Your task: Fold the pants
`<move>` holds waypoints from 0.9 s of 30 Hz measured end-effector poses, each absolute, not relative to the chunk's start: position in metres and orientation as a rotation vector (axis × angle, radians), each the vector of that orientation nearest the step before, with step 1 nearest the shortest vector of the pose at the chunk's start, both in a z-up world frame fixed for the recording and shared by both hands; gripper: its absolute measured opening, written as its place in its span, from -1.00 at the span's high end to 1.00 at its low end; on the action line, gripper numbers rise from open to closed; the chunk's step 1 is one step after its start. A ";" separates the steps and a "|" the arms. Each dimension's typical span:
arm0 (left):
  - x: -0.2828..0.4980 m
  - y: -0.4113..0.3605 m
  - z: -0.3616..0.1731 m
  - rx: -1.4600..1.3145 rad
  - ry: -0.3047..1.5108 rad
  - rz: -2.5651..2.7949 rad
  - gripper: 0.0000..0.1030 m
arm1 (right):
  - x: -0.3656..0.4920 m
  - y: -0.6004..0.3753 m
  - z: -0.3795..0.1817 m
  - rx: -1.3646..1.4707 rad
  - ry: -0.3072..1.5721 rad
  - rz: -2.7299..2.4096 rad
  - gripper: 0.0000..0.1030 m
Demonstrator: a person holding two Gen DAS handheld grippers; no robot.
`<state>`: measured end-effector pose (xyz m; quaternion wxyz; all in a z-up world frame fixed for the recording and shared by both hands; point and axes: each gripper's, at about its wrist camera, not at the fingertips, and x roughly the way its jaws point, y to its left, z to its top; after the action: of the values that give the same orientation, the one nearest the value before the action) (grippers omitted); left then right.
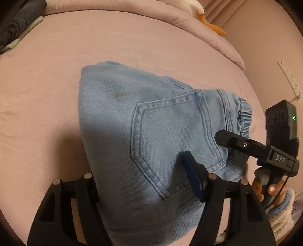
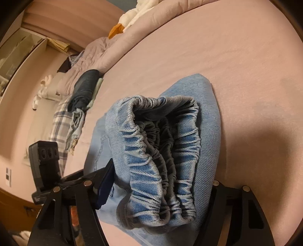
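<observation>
Light blue denim pants (image 1: 144,132) lie folded into a thick bundle on the pink bed, back pocket (image 1: 176,136) facing up. My left gripper (image 1: 144,181) straddles the bundle's near edge; its jaws stand wide apart around the denim, and the left finger is hidden under the cloth. In the right wrist view the gathered elastic waistband (image 2: 161,159) fills the space between my right gripper's (image 2: 161,181) wide-apart jaws. The right gripper also shows in the left wrist view (image 1: 227,140), at the waistband end, with one black finger resting on the denim.
The pink bed sheet (image 1: 75,56) spreads all around. A bunched pink duvet (image 1: 189,20) lies along the far side. Dark folded clothes (image 2: 85,89) and a plaid cloth (image 2: 62,121) sit at the bed's edge. A white and orange plush (image 2: 130,17) lies on the duvet.
</observation>
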<state>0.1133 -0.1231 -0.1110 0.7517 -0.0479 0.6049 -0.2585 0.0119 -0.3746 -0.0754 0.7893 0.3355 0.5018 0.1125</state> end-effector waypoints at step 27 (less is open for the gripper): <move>0.096 -0.091 -0.069 -0.148 1.226 -0.436 0.23 | -0.002 -0.310 -0.013 0.428 0.929 0.163 -0.01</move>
<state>0.0963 -0.0912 -0.0690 0.7933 -0.0686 0.5700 -0.2027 -0.0016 -0.3103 -0.0133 0.8689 0.2046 0.4439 0.0778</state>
